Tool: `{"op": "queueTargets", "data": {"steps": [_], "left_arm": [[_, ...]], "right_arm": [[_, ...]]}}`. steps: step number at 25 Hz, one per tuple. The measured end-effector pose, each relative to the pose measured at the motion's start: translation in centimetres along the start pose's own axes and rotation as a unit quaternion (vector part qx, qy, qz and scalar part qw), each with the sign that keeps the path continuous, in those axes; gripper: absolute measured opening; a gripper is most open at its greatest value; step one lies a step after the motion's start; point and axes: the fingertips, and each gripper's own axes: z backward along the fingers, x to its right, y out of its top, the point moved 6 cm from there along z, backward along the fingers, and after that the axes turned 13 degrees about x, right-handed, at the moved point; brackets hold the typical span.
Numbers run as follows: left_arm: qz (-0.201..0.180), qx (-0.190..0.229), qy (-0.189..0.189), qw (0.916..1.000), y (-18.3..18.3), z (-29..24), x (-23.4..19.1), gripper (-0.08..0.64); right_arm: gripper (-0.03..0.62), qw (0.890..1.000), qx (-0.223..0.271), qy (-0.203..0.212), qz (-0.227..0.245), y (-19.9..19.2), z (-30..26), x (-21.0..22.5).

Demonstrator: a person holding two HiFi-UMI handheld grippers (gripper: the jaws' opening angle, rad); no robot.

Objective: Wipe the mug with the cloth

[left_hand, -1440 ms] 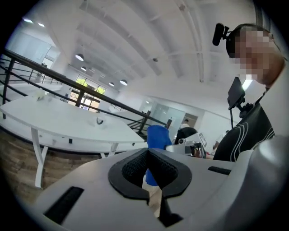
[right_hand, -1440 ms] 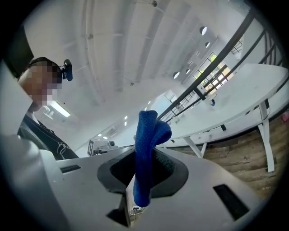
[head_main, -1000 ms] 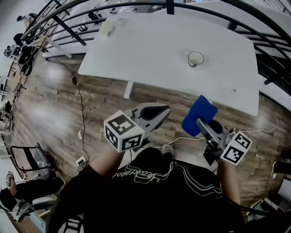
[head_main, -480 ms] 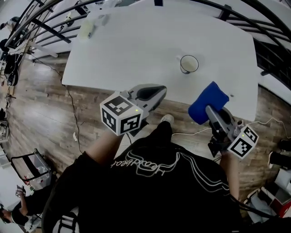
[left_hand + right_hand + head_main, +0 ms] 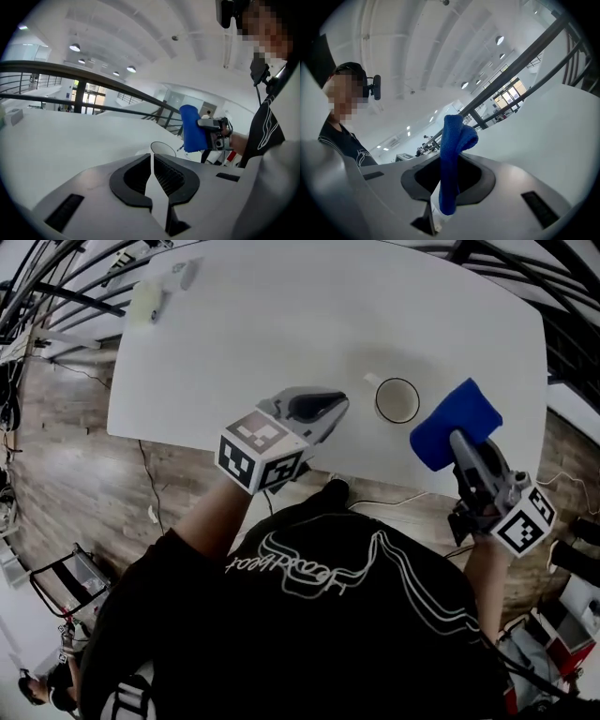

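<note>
1. My left tool (image 5: 342, 404) has its jaws pressed together with nothing between them. Its tip sits just left of the mug (image 5: 397, 400), close to it but not touching.
2. The mug stands upright on the white desk (image 5: 281, 324), near the desk's front edge. Its mouth is open upward and its handle points to the far left.
3. My right tool (image 5: 466, 448) is clamped on the blue cloth (image 5: 455, 418). The folded cloth sticks out well past the jaw tips.
4. The cloth is held just right of the mug. In the left gripper view a narrow gap shows between the cloth and the rim.
5. A pale object (image 5: 145, 304) lies well away from the mug, at the desk's far left corner. It is too blurred for me to name.
</note>
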Motion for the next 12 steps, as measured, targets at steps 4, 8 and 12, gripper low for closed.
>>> {"op": "queueTargets", "data": {"steps": [4, 8, 12], "left_arm": [[0.004, -0.042, -0.002, 0.9991, -1.8, -4.1, -3.1, 0.114], [-0.016, -0.068, 0.007, 0.9975, -1.9, -7.7, -5.0, 0.144], [-0.037, -0.081, -0.020, 0.9958, -2.9, -10.1, -5.3, 0.144]], "right_arm": [[0.061, 1.000, -0.003, -0.010, -0.007, 0.6, -1.6, 4.0], [0.061, 1.000, -0.018, -0.011, -0.018, 2.4, -2.4, 7.4], [0.061, 0.998, -0.053, 0.004, -0.024, 2.6, -2.2, 10.3]]}}
